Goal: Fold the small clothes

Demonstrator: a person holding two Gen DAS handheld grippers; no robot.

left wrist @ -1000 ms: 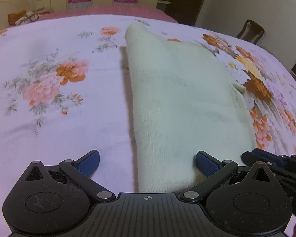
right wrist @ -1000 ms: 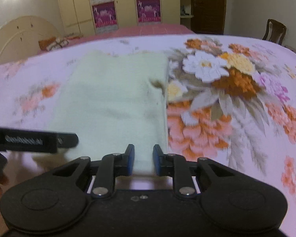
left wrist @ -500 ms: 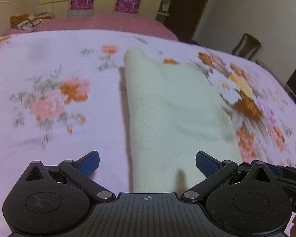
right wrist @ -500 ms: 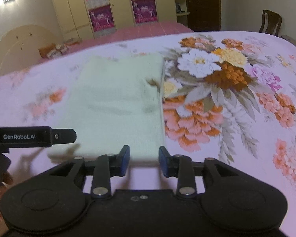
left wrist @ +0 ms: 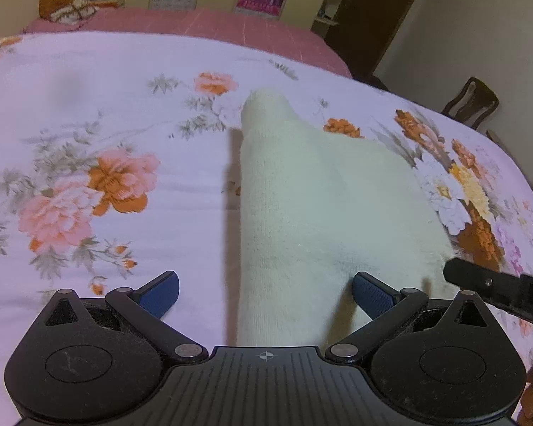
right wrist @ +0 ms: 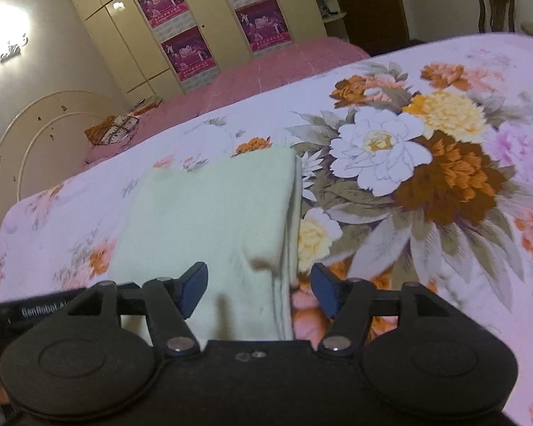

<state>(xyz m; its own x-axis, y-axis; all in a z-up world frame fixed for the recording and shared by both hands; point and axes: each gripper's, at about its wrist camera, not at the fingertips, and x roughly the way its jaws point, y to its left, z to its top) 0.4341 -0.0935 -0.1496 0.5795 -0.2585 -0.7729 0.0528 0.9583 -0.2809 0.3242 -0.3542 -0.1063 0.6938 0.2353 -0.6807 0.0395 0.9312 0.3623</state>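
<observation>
A folded pale cream knit garment (left wrist: 323,209) lies flat on the floral bedsheet (left wrist: 89,184). My left gripper (left wrist: 264,293) hovers over its near end with the blue pads wide apart, and neither pad touches the cloth. In the right wrist view the same garment (right wrist: 213,213) shows a layered folded edge on its right side. My right gripper (right wrist: 259,287) hangs above that near right edge, its jaws opening, the cloth below them and not pinched. The right gripper's black finger (left wrist: 497,284) pokes in at the left wrist view's right edge.
The floral sheet (right wrist: 426,177) covers a wide bed, with a pink blanket (left wrist: 195,25) at the far end and a headboard (right wrist: 42,135) to the left. Wardrobes with purple posters (right wrist: 195,35) line the back wall. A wooden chair (left wrist: 472,103) stands beyond the bed's right side.
The right gripper went from nearly shut at the garment's near edge to jaws well apart, and rolled. Both grippers pulled back from the garment, which now lies further from them.
</observation>
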